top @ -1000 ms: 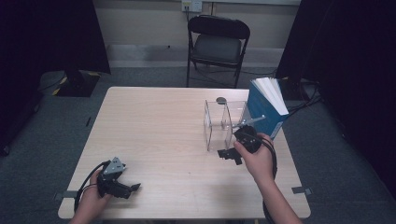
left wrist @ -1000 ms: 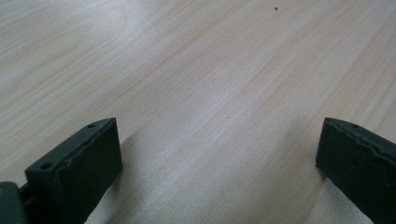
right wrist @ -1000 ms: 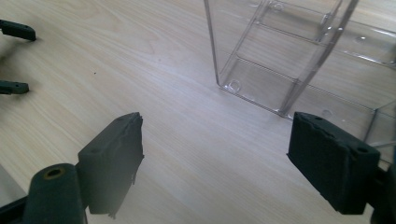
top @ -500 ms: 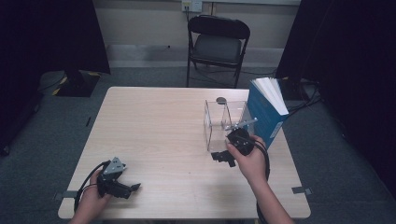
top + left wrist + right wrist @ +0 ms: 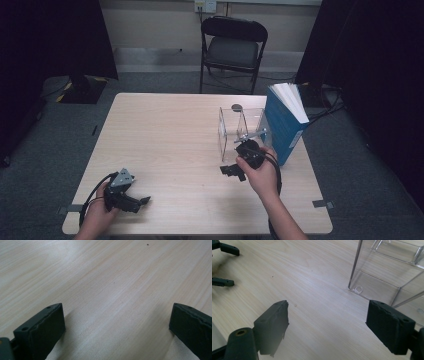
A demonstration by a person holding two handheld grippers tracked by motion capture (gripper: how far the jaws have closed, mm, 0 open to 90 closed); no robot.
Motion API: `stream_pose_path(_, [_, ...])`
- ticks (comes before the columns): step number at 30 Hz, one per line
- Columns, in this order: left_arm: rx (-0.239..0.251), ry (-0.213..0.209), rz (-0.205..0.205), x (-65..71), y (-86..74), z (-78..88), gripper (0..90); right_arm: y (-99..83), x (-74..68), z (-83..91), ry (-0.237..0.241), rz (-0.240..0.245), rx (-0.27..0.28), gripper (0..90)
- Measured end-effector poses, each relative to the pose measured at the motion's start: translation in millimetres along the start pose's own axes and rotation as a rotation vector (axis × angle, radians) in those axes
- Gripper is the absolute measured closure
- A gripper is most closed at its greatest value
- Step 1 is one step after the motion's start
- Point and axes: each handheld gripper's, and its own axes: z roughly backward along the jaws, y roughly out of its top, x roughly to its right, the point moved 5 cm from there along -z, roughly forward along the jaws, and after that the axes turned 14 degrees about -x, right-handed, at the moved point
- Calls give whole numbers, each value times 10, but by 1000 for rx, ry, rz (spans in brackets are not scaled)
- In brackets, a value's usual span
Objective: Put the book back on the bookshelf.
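My right gripper [image 5: 234, 171] sits just beside the near left corner of the clear acrylic box [image 5: 241, 131], jaws apart and empty, pointing toward 9 o'clock across the table [image 5: 165, 130]; in the right gripper view the box [image 5: 387, 272] stands at 1 o'clock of the jaws, untouched. My left gripper [image 5: 142, 202] rests low at 7 o'clock of the table, jaws likewise apart with bare wood between them. Judged from this layout, no grasp is yet made: the box stands upright against the blue book [image 5: 284, 122] at 3 o'clock, so approach, closure and handling all remain.
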Motion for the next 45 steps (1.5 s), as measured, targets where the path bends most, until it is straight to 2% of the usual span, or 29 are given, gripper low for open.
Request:
stream_pose_path(20, [0, 0, 0, 0, 0, 0, 0, 21, -160, -240, 60, 7, -3, 173])
stream_pose_path(26, [0, 0, 0, 0, 0, 0, 0, 31, -180, -310, 70, 17, 4, 174])
stream_pose_path(32, [0, 1, 0, 0, 0, 0, 0, 28, -205, -371, 88, 7, 10, 174])
stream_pose_path(45, [1, 1, 0, 0, 1, -1, 0, -10, -224, -529, 111, 5, -2, 176])
